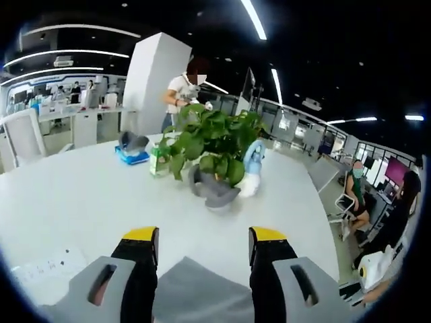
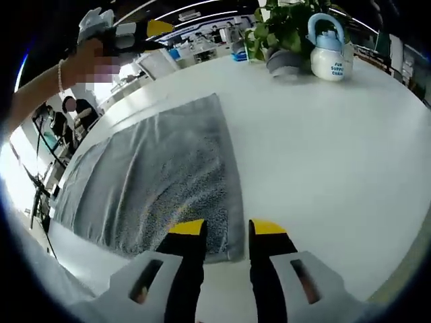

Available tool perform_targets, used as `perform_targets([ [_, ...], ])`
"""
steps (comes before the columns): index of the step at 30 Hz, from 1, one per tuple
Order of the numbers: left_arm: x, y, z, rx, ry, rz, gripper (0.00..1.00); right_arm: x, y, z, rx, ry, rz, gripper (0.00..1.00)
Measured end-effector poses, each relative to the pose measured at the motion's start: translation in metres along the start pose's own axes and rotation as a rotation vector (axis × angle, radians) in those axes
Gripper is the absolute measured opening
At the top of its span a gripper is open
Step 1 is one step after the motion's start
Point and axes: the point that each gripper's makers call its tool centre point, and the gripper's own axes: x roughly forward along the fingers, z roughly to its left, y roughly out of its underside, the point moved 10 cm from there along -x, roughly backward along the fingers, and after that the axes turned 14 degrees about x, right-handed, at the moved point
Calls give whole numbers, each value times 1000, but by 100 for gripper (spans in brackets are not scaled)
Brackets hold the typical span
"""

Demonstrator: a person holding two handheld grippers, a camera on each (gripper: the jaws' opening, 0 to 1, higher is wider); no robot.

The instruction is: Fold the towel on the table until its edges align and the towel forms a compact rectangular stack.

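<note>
A grey towel [image 2: 155, 175] lies spread flat on the white table [image 2: 323, 155], long side running away from me. My right gripper [image 2: 227, 232] hovers open over the towel's near right corner, its left jaw above the cloth and its right jaw just past the edge. In the left gripper view, my left gripper [image 1: 204, 239] stands wide open over a part of the towel [image 1: 195, 293] that shows low between its jaws. A hand holds the left gripper [image 2: 128, 33] above the towel's far left side.
A potted plant [image 1: 209, 145], a blue-and-white watering bottle [image 1: 254, 168] and a grey object [image 1: 212, 192] stand mid-table. A blue tray [image 1: 131, 156] sits further left, a paper sheet [image 1: 47, 266] near the edge. A person stands behind the plant; others sit at right.
</note>
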Motion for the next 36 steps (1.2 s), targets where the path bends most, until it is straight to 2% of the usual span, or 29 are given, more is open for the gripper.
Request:
perform_targets([
  [2, 6, 5, 1, 37, -19, 20, 54, 1, -2, 0, 16, -4, 10, 21],
  [5, 16, 16, 4, 80, -40, 64, 53, 2, -2, -1, -7, 16, 19, 18],
  [11, 36, 34, 6, 63, -24, 95, 51, 2, -4, 0, 7, 22, 45, 15],
  [15, 49, 43, 7, 63, -16, 116, 49, 2, -4, 1, -45, 49, 60, 12],
  [20, 64, 57, 8, 69, 3, 149, 49, 2, -3, 3, -47, 46, 60, 15],
  [23, 74, 69, 9, 96, 10, 184, 49, 2, -3, 4, -105, 74, 70, 12],
  [27, 85, 80, 12, 87, 14, 209, 48, 4, -4, 6, -141, 86, 86, 12],
  [32, 91, 87, 14, 94, 28, 226, 45, 3, -4, 6, -135, 91, 104, 12],
  [36, 96, 91, 11, 110, 57, 234, 39, 1, -3, 5, -130, 97, 116, 10],
])
